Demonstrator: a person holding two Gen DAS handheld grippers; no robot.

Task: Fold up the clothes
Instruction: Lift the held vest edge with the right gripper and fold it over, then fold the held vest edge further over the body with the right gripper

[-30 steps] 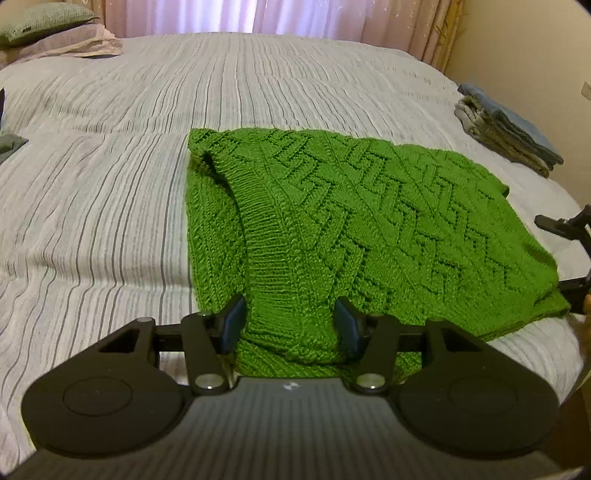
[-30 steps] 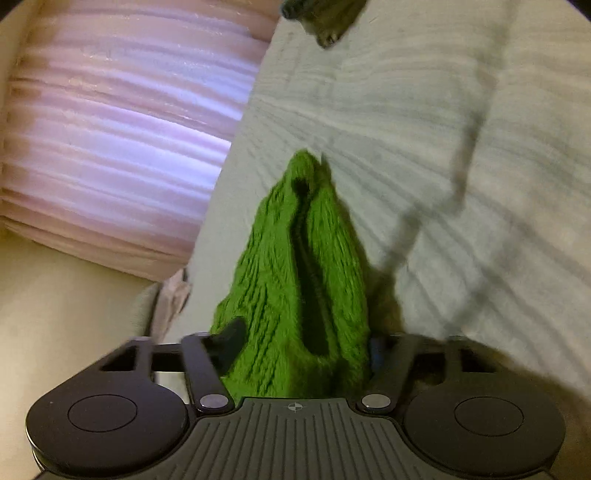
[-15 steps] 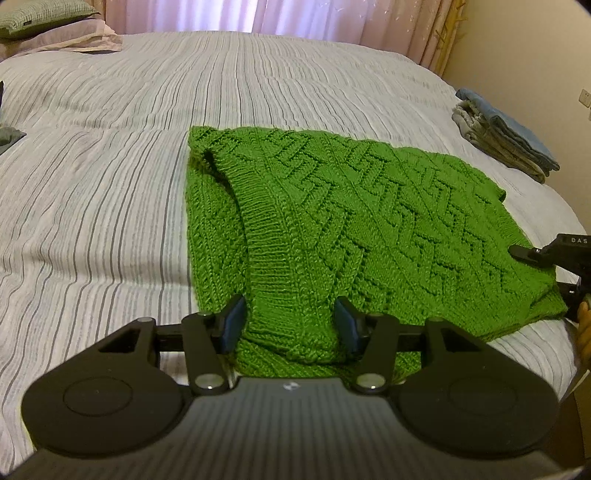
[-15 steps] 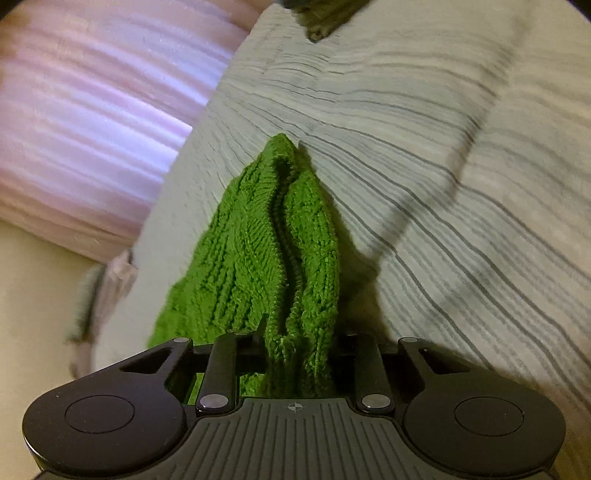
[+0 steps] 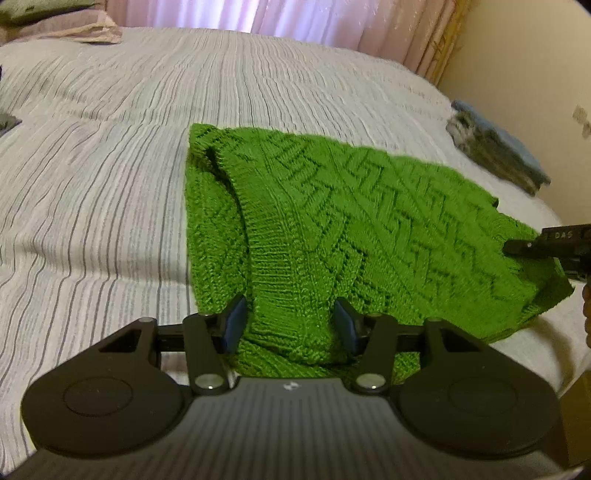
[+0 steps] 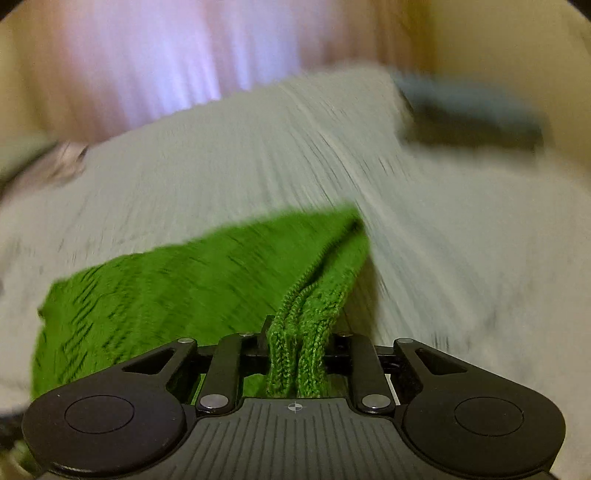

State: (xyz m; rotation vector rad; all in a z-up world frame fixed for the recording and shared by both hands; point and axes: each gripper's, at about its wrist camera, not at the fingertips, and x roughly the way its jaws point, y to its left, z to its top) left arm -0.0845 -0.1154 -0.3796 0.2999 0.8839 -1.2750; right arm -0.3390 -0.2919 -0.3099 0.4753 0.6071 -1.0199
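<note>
Green sweater point(image 5: 332, 221) between spread left gripper point(image 5: 290, 326), right gripper point(image 6: 295, 362) clamping its edge

left wrist: low, close, faced across bed point(image 5: 110, 184) toward curtains point(image 5: 314, 18) | right wrist: likewise, blurred | shared: green sweater point(image 5: 351, 221)

The left matte black two-finger handheld gripper point(image 5: 291, 325) had a ribbed grey-black body flanked by two round housings with recessed discs, silver pivot screws, and fingers tipped with dark blue pads point(image 5: 233, 322). The right gripper of the same black build point(image 6: 295, 350) carried a small crosshair mark on its ribbed body and silver screws on its linkage arms.
</note>
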